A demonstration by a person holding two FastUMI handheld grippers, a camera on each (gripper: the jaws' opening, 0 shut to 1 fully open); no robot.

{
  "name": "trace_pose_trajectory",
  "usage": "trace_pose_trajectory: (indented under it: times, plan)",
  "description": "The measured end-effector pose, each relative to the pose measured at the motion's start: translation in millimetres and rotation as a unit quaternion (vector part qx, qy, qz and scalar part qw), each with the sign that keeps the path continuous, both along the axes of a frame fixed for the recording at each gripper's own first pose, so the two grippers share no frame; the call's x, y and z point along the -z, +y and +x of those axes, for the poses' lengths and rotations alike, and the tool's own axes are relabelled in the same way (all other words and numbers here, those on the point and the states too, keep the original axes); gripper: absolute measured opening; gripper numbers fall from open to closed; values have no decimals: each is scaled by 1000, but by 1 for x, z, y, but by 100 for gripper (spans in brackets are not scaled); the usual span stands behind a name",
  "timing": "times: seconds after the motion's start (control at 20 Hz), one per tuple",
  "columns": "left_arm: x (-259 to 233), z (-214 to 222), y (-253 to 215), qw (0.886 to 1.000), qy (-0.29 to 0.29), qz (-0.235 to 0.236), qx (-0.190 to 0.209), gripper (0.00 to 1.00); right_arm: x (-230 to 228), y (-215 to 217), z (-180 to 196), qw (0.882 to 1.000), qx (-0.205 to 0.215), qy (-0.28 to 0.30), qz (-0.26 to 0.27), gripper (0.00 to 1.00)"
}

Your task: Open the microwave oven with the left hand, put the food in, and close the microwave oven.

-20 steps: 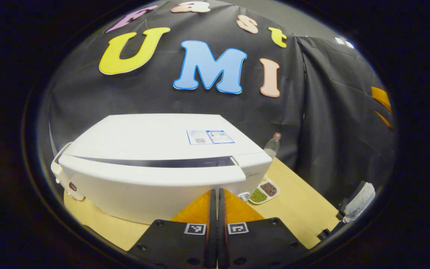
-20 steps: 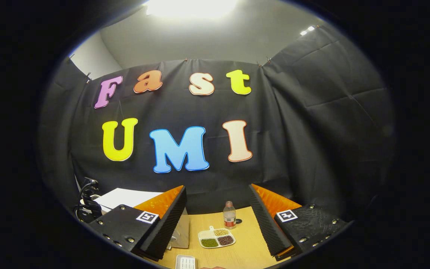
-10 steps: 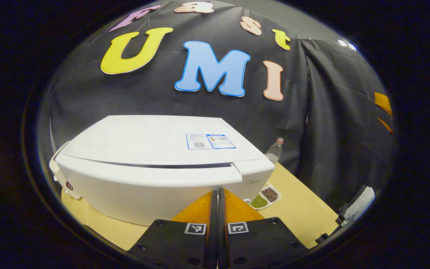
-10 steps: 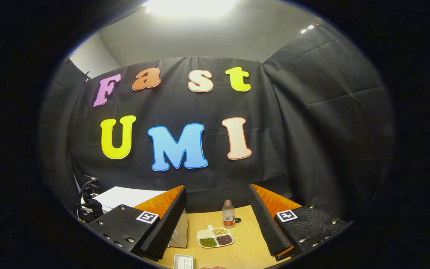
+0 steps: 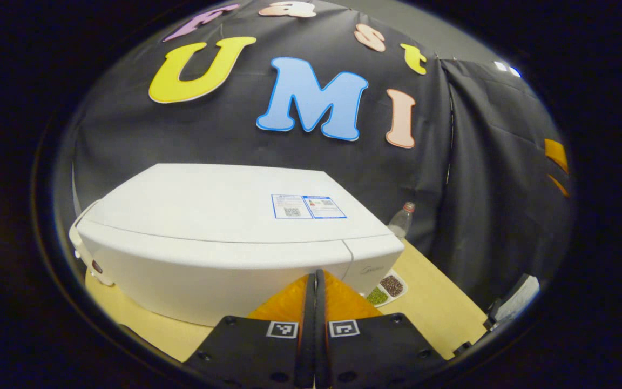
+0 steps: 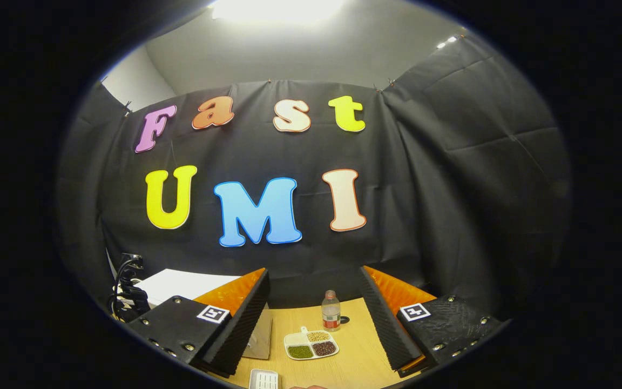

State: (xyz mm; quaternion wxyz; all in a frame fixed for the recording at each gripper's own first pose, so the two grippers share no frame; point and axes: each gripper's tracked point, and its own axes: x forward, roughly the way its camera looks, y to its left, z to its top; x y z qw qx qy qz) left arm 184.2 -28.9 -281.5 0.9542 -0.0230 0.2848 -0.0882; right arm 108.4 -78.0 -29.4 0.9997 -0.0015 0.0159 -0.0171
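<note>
Left gripper view, nearest first: the left gripper (image 5: 315,286) sits at the bottom centre, its two fingers pressed flat together with nothing between them, the tips right up against the front face of the microwave oven (image 5: 224,227). The oven is a white box standing on a light wooden table (image 5: 435,313). Its long axis runs left to right across the view, and its front faces the camera. The door looks closed, with only a thin seam along the top edge. A label (image 5: 308,206) lies on the flat top. To the right of the oven, on the table, a divided dish (image 5: 385,288) holds green and dark grains, partly hidden by the oven's corner. Behind it a clear bottle (image 5: 401,220) stands upright near the black cloth wall.

Right gripper view, nearest first: the right gripper (image 6: 313,319) has its fingers spread wide apart, holding nothing, above the table. Between them lies the divided dish, with the bottle upright just beyond it. A small white object (image 6: 263,379) sits at the bottom edge. The oven's white top shows at the lower left.
</note>
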Motion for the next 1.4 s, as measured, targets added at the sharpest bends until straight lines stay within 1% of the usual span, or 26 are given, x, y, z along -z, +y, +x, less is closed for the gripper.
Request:
trace_pose_trajectory:
  times: [0.1,0.15,0.2,0.35,0.4,0.45,0.5,0.6,0.8,0.85,0.9,1.0,1.05,1.1,1.4]
  plan:
    - [-1,-1,0,1000,0,3,2,7,1,1,0,1000,0,3,4,99]
    - [-1,-1,0,1000,0,1,1,10,1,2,0,1000,-2,4,4,99]
    - [-2,-1,2,1000,-1,3,-4,7,1,3,0,1000,-4,3,3,99]
    - [-31,-4,17,999,-32,20,-12,7,-5,16,-4,1000,-12,-4,-1,99]
    - [-43,-6,24,999,-42,26,-14,10,-6,24,-3,1000,-17,-6,0,99]
    - [-55,-8,31,998,-51,29,-19,10,-8,32,-3,1000,-23,-7,1,99]
    - [-73,-10,42,997,-66,30,-29,7,-10,38,-2,1000,-29,-9,2,99]
    - [-118,-19,64,992,-107,34,-50,7,-15,52,-4,999,-37,-10,4,99]
    - [-205,-48,105,977,-184,65,-88,7,-36,77,-11,999,-47,-24,1,99]
    - [-228,-58,110,973,-202,64,-92,7,-38,84,-13,998,-51,-24,0,99]
    - [-255,-69,115,968,-222,62,-95,31,-39,88,-15,998,-54,-25,0,99]
    - [-294,-85,129,957,-260,65,-109,77,-39,97,-21,998,-55,-24,0,99]
    - [-307,-94,131,955,-268,63,-110,100,-39,101,-24,998,-56,-22,2,99]
    - [-317,-103,134,955,-270,60,-111,94,-39,107,-27,998,-57,-22,4,99]
    - [-334,-128,154,953,-277,63,-101,95,-48,126,-44,998,-52,-33,3,99]
